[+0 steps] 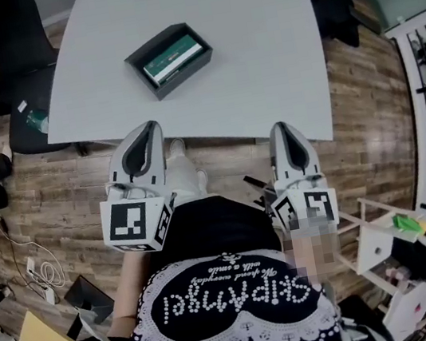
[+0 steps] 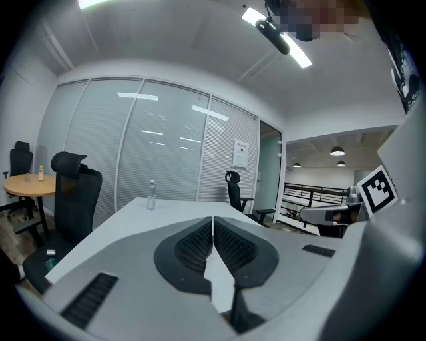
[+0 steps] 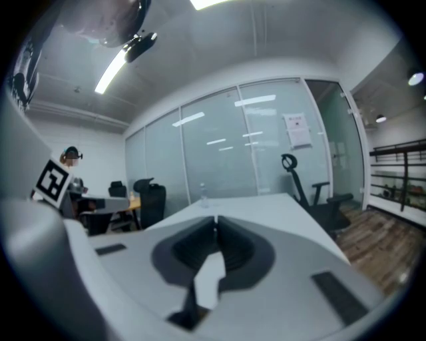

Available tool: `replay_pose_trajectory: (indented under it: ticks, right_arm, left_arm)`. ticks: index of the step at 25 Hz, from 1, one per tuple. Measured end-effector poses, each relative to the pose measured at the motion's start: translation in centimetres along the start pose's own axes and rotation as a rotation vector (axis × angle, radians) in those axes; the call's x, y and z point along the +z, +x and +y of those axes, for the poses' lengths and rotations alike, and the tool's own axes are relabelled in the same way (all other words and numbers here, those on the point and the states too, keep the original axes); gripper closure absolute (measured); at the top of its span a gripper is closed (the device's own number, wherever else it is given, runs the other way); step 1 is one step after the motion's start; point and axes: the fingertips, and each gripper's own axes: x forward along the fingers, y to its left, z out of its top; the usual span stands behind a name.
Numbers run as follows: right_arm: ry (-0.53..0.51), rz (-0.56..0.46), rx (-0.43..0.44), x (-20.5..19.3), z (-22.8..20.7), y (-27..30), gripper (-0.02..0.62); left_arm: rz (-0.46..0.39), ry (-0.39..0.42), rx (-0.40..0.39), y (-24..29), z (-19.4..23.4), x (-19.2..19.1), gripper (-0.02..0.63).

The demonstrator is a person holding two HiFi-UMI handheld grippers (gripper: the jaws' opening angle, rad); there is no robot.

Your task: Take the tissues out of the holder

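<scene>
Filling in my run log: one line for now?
left gripper shut, empty | right gripper shut, empty | tissues in holder, untouched

The table [image 1: 258, 53] is plain pale grey-white. Toward its left edge the holder [image 1: 184, 80] is black, and the tissues [image 1: 172, 59] are green with a white band. The left gripper [image 1: 149, 126] and right gripper [image 1: 282, 126] are light grey with black ribbed pads [image 2: 193, 248]. Their cubes [image 1: 137, 223] bear black-and-white square markers. The floor [image 1: 63, 191] is brown wood plank.
</scene>
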Motion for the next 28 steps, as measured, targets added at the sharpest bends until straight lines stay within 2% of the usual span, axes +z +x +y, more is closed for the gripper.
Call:
replay_pose_trajectory:
  ticks: [11,18,28]
  right_arm:
    - [-0.011,0.028,0.013,1.5,0.9,6.8,0.56]
    - [-0.019,0.026,0.019,3.6,2.0,11.6,0.56]
    - [-0.036,0.054,0.024,3.9,5.0,16.1,0.56]
  left_arm:
    - [0.023,-0.023,0.006,4.8,4.8,0.7,0.575]
    - [0.012,-0.026,-0.007,8.0,8.1,2.9,0.575]
    - [0.019,-0.057,0.004,9.1,13.4,2.8,0.575]
